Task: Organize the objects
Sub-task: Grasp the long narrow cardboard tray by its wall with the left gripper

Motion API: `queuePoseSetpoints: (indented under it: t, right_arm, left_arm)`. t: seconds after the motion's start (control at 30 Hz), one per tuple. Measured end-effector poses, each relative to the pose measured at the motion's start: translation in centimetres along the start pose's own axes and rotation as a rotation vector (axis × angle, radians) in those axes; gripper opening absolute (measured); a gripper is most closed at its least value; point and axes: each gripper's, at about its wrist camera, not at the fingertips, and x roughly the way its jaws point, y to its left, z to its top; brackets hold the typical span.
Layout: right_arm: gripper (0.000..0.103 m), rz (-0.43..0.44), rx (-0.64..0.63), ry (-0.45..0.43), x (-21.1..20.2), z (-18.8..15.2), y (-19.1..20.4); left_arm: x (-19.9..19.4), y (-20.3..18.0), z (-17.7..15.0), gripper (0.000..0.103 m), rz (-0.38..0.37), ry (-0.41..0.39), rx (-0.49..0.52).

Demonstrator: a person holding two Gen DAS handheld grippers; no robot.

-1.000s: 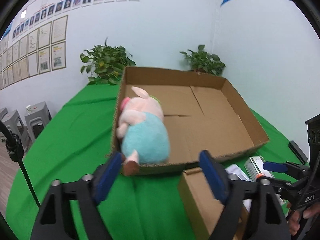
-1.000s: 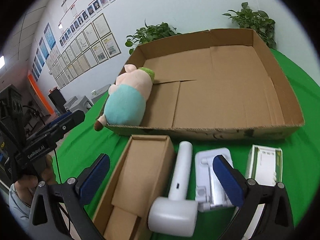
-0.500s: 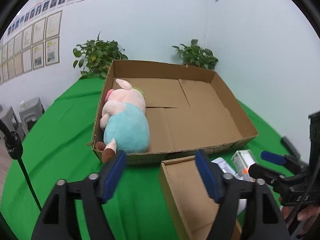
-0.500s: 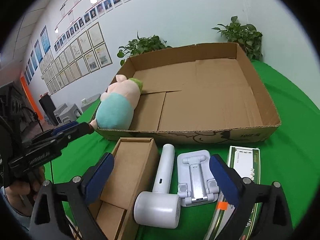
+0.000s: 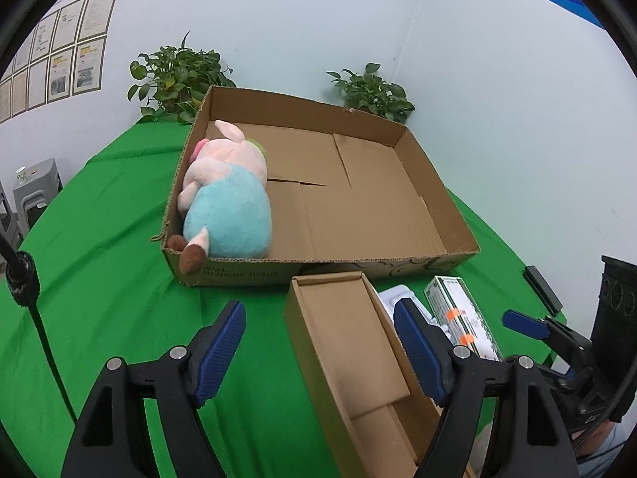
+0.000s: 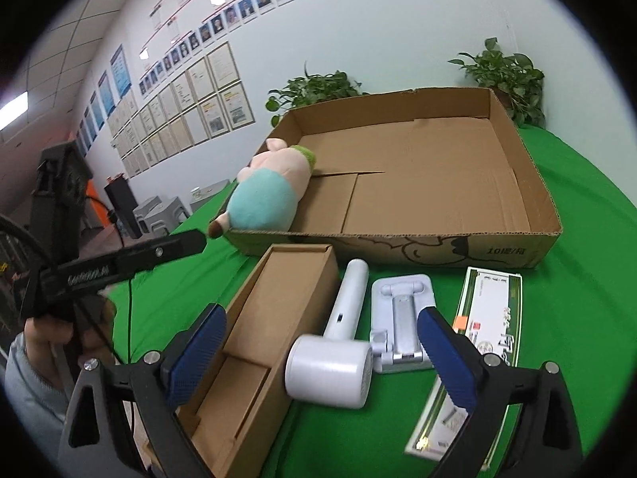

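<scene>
- Plush pig [image 5: 227, 203] lies in big cardboard tray [image 5: 438, 183], tight vs its left wall, one foot poking over front rim. Rest of tray floor bare.
- My left gripper [image 5: 318, 352] has jaws apart, just been opening, nothing btw them; it hangs over green cloth [image 5: 99, 279] and the near-left edge of small open box [image 5: 350, 342].
- My right gripper [image 6: 320, 352] also apart, empty, hovering over white handheld device [image 6: 334, 346]; phone stand [image 6: 402, 318] and green-white carton [image 6: 485, 310] just beside, to the right.
- Step in hand, I judge: pick next item, prob. the white device w/ right gripper. Do it well: drop pads either side of the round head or slim handle, square to it, close fully before lifting.
- Edges: small box wall sits just left of device, stand touching-close on right, so tight lane for pads; come straight down.
- Tray front rim low but must clear it; lift first, then go fwd.
- Open room: tray's middle + right side, lots of it. Keep grippers apart from each other near small box.
</scene>
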Motion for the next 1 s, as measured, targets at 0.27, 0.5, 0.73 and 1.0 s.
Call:
queuePoseSetpoints:
  t: [0.27, 0.5, 0.73, 1.0]
  right_arm:
    - [0.097, 0.089, -0.037, -0.009, -4.0, -0.8, 0.6]
    - [0.097, 0.154, -0.182, 0.019, -4.5, -1.4, 6.0]
    - [0.097, -0.034, -0.121, 0.123, -1.8, -3.4, 6.3]
    - [0.091, -0.123, -0.012, 0.221, 0.5, -5.2, 4.4]
  left_arm:
    - [-3.3, -0.6, -0.2, 0.074, -0.035, 0.028, 0.013]
    - [-7.4, -2.8, -0.1, 0.075, 0.005, 0.003, 0.081]
    - [-3.4, -2.4, -4.4, 0.075, -0.066, 0.141, -0.006]
    - [0.9, -2.2, -7.7, 0.053, -0.075, 0.248, -0.063]
